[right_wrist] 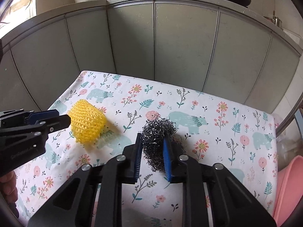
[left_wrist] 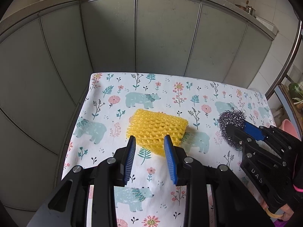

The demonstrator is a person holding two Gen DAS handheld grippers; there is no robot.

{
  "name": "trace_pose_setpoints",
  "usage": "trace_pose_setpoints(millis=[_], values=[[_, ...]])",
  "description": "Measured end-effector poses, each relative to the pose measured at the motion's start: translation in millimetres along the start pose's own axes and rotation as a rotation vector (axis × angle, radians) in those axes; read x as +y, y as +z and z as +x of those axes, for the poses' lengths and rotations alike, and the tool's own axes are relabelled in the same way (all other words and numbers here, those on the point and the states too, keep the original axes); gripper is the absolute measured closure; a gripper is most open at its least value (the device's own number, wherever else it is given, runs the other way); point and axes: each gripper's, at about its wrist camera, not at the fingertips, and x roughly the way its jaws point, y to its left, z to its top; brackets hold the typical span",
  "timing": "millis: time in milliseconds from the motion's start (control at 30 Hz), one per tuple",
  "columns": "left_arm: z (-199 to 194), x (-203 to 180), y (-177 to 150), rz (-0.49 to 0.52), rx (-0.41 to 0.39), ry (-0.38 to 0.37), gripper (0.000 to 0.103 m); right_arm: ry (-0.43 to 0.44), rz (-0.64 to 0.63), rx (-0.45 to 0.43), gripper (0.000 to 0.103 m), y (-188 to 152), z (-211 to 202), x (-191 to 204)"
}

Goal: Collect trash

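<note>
A yellow foam net (left_wrist: 157,126) lies on the bear-and-flower tablecloth (left_wrist: 151,172). My left gripper (left_wrist: 150,141) reaches over its near end, and both blue pads press on the mesh between them. In the right wrist view the net (right_wrist: 87,126) bulges up at the left gripper (right_wrist: 64,118) tips. A grey steel wool scourer (right_wrist: 157,128) sits to the right of the net. My right gripper (right_wrist: 152,143) is shut on it, with strands spilling around the right finger. The left wrist view shows the scourer (left_wrist: 230,118) at the right gripper (left_wrist: 236,126) tips.
Grey-green cabinet doors (left_wrist: 161,37) stand close behind the table's far edge, under a counter with pans and a bowl. A pink basin (right_wrist: 289,185) sits off the table's right side. A hand (right_wrist: 7,181) holds the left gripper at the lower left.
</note>
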Motion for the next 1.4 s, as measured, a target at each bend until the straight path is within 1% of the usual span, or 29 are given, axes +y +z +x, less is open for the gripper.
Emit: trace_pose_setpoints(millis=[200,333,433,567,633,767,833,900,933,1033,1233,1400], values=[[3,-3,6,0.015,-0.011,0.002,0.073,0.010,0.025,-0.006,0.086,-1,-12,-4],[8,-7,18,0.042,-0.023,-0.002,0.073,0.005,0.046,-0.004,0.086,-2,-18,-9],[23,-11,26,0.058,0.006,-0.012,0.073,-0.003,0.053,0.003,0.086,-4,-20,-13],[46,-13,27,0.056,0.058,-0.005,0.073,-0.013,0.062,0.010,0.086,-8,-24,-17],[47,-17,25,0.078,0.029,0.014,0.072,-0.015,0.064,0.012,0.086,-10,-25,-19],[50,-24,24,0.108,0.000,0.044,0.072,-0.017,0.069,0.013,0.086,-12,-27,-20],[51,-25,23,0.122,-0.009,0.043,0.078,-0.021,0.072,0.012,0.086,-12,-29,-20],[50,-26,23,0.121,-0.001,0.017,0.103,-0.025,0.075,0.007,0.086,-12,-33,-19],[48,-25,23,0.117,-0.001,0.024,0.103,-0.027,0.077,0.004,0.086,-12,-35,-19],[42,-24,20,0.106,-0.001,0.005,0.103,-0.037,0.081,-0.006,0.086,-12,-41,-19],[16,-22,9,0.102,-0.032,-0.024,0.103,-0.046,0.096,-0.020,0.086,-14,-53,-23],[-11,-17,5,0.081,-0.072,-0.093,0.103,-0.049,0.116,-0.048,0.086,-19,-69,-29]])
